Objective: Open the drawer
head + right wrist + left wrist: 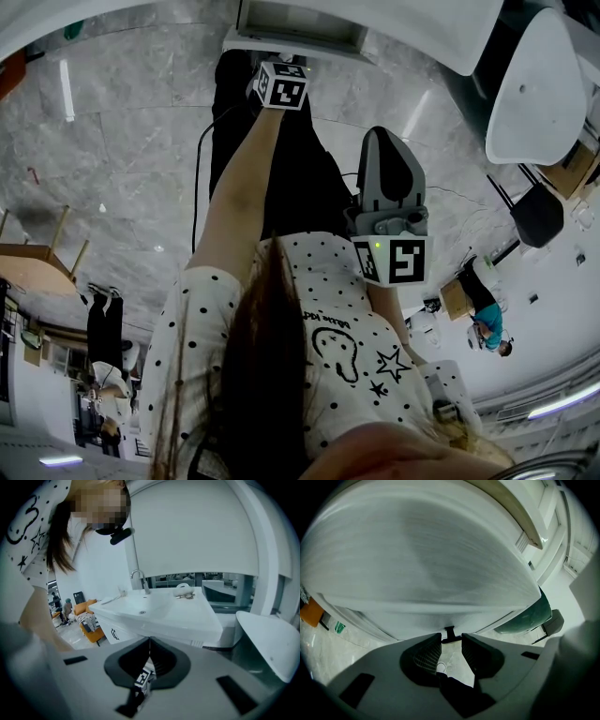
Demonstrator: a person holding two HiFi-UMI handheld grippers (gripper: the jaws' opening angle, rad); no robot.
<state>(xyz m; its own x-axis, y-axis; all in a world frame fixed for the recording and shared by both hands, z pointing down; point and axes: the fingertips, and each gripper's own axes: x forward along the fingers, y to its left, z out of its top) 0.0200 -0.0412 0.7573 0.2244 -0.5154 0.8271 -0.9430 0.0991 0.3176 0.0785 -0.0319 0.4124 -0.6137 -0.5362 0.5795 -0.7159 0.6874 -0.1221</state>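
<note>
Left gripper (451, 638), low centre of its own view: jaws part open, the small dark handle (450, 632) of the white drawer (422, 564) between their tips, not yet pinched. Right gripper (149, 644) was closed on nothing. Likely best to close squarely on the handle, then pull straight back without twisting.

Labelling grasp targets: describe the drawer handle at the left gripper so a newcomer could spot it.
In the left gripper view, a broad white drawer front fills the upper picture. At its edge nearest the camera, right at the tips of the open left gripper, sits the small handle. It is the only black fitting on that plain white panel.
</note>
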